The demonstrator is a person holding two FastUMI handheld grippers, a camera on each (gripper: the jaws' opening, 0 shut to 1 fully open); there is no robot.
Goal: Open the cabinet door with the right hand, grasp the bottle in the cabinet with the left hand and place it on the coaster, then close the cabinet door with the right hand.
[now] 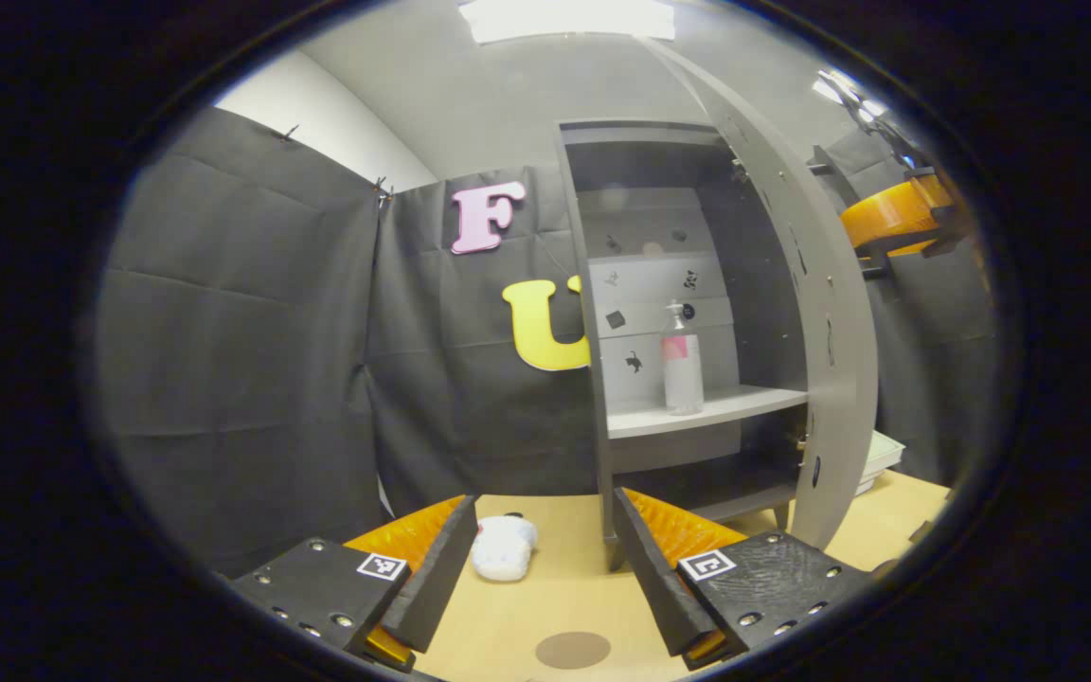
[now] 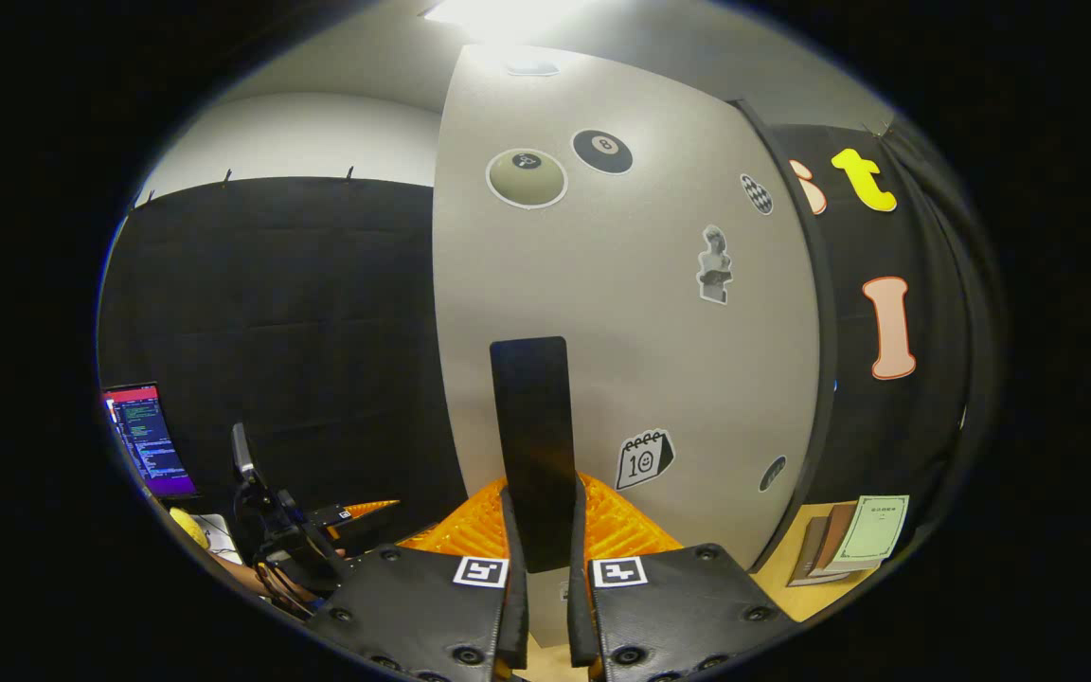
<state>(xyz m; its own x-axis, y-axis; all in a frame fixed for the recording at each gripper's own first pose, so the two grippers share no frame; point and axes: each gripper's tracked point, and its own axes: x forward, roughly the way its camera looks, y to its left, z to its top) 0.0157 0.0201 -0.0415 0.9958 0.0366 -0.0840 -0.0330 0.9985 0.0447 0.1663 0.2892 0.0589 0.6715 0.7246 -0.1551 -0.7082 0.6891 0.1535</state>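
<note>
tan worktop [image 1: 545,587] carries an open grey cabinet [image 1: 697,313], bottle [image 1: 682,365] on its shelf. left tongs [image 1: 538,578] apart; right tongs [image 2: 542,578] clamped on door handle [image 2: 532,445].

The table [image 1: 527,616] had a light wooden top. On it stood the grey cabinet [image 1: 602,455], far and to the right, with its door open. Inside, the bottle [image 1: 682,365] stood upright on a pale shelf [image 1: 697,414]. A round brown coaster [image 1: 572,650] lay near on the table, and a white soft thing [image 1: 503,547] lay farther to the left. Some notebooks [image 2: 853,540] lay on the table beside the cabinet.
</note>
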